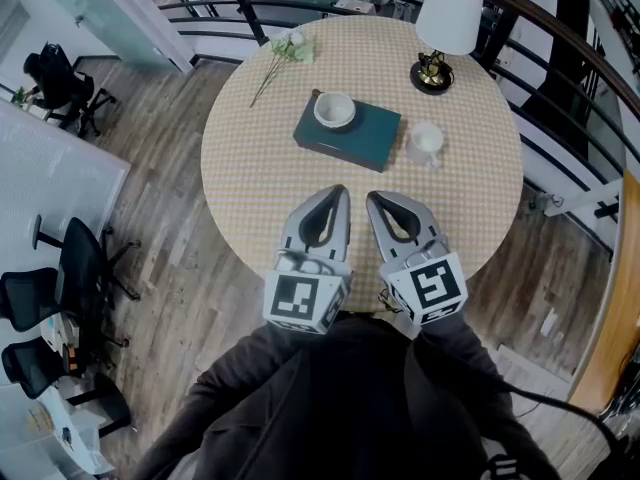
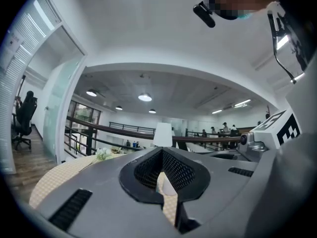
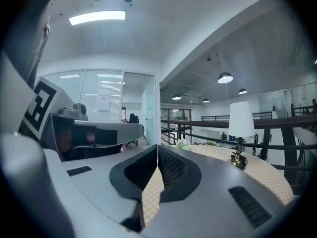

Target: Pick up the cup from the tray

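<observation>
A white cup (image 1: pixel 334 110) stands on the far left part of a dark teal tray (image 1: pixel 360 140) in the middle of the round checked table (image 1: pixel 250 168). Both grippers hover side by side over the table's near edge, well short of the tray, and point toward it. My left gripper (image 1: pixel 343 189) (image 2: pixel 162 150) is shut, its tips meeting with nothing between them. My right gripper (image 1: pixel 372 197) (image 3: pixel 157 147) is shut and empty too. Through the gaps behind the tips only checked cloth and a bit of white show.
A second pale cup (image 1: pixel 427 140) sits on the cloth just right of the tray. A white-shaded lamp (image 1: pixel 447 18) (image 3: pixel 241 119) stands at the far right, a sprig of flowers (image 1: pixel 290 50) at the far left. Railings curve behind the table; office chairs stand below left.
</observation>
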